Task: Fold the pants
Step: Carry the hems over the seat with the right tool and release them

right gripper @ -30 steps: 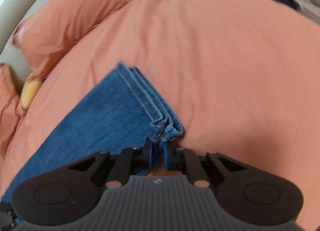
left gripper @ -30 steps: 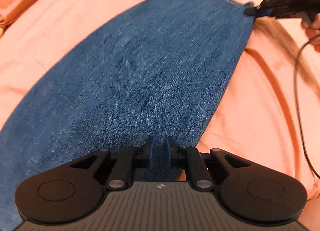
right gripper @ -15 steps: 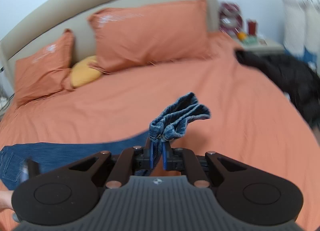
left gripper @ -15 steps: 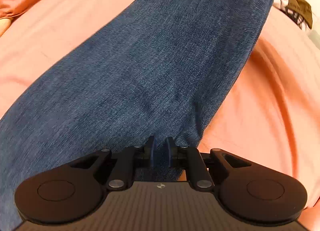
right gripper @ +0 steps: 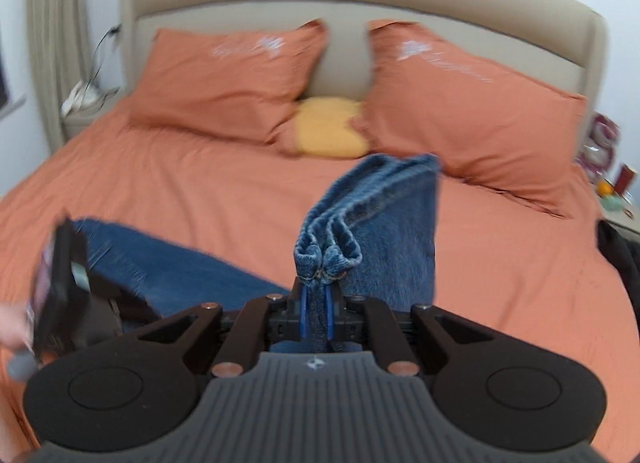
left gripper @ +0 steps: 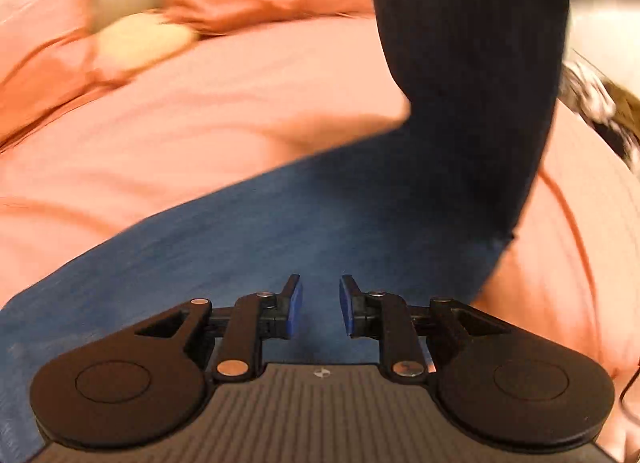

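Observation:
Blue denim pants lie on the orange bed sheet. My left gripper is open just above the flat denim, pads apart, nothing between them. The far part of the leg rises up out of the top of the view. My right gripper is shut on the stacked hem ends of the pants and holds them raised above the bed. The rest of the pants lies flat to the left. The left gripper's body shows at the left edge.
Two orange pillows and a yellow cushion lean on the beige headboard. A nightstand with small items stands at the right. Dark clothing lies at the bed's right edge.
My left gripper has opened and let go of the denim. My right gripper has lifted the hems higher and swung them over the bed, facing the headboard.

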`<state>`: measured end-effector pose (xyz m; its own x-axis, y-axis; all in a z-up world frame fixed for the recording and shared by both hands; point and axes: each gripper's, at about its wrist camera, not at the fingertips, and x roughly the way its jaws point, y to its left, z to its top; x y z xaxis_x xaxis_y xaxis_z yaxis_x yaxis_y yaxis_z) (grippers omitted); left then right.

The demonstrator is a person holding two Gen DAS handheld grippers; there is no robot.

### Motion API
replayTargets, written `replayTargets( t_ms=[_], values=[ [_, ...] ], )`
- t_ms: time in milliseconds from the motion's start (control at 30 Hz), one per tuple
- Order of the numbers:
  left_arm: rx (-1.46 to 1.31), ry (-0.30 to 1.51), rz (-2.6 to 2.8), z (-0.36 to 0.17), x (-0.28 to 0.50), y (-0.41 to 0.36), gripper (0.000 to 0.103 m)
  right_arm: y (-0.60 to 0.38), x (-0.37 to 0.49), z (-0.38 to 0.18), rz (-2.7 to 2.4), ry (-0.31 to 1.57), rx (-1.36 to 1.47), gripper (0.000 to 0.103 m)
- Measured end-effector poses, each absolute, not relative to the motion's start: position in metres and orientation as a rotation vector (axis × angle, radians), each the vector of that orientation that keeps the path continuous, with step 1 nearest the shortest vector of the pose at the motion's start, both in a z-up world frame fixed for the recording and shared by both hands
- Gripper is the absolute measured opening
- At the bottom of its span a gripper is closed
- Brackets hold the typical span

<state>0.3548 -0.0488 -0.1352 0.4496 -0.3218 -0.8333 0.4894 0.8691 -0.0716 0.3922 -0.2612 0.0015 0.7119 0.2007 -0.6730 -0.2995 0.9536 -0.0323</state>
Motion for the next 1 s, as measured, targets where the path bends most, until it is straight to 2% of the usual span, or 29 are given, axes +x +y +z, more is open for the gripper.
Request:
replayTargets(
  t_ms=[100, 333, 500, 600, 633, 667, 733, 867, 1000],
  values=[
    [0.142, 0.99, -0.436, -0.13, 0.353, -0.002, 0.026, -0.209, 0.396, -0.03, 0.325, 0.795, -0.164, 0.004],
    [0.023, 1.045, -0.359, -0.139, 0.334, 0.064, 0.027, -0.122, 0.387, -0.157, 0.421, 1.025, -0.271, 0.004],
    [-0.09, 1.065, -0.383, -0.148, 0.331, 0.071, 0.039, -0.103, 0.37, -0.209, 0.43, 1.11, -0.408, 0.006],
    [-0.134, 1.076, -0.419, -0.154, 0.334, 0.074, 0.045, -0.103, 0.37, -0.212, 0.43, 1.147, -0.409, 0.013],
    [-0.148, 1.078, -0.43, -0.156, 0.336, 0.074, 0.048, -0.105, 0.369, -0.209, 0.436, 1.151, -0.4, 0.021],
    [-0.171, 1.08, -0.442, -0.158, 0.339, 0.072, 0.053, -0.11, 0.37, -0.203, 0.443, 1.155, -0.387, 0.034],
    [-0.227, 1.086, -0.462, -0.164, 0.341, 0.07, 0.058, -0.115, 0.37, -0.193, 0.44, 1.148, -0.371, 0.049],
    [-0.383, 1.098, -0.481, -0.176, 0.355, 0.065, 0.075, -0.144, 0.37, -0.173, 0.415, 1.134, -0.326, 0.059],
    [-0.452, 1.134, -0.464, -0.189, 0.37, 0.048, 0.077, -0.185, 0.381, -0.167, 0.317, 1.118, -0.323, 0.062]
  ],
)
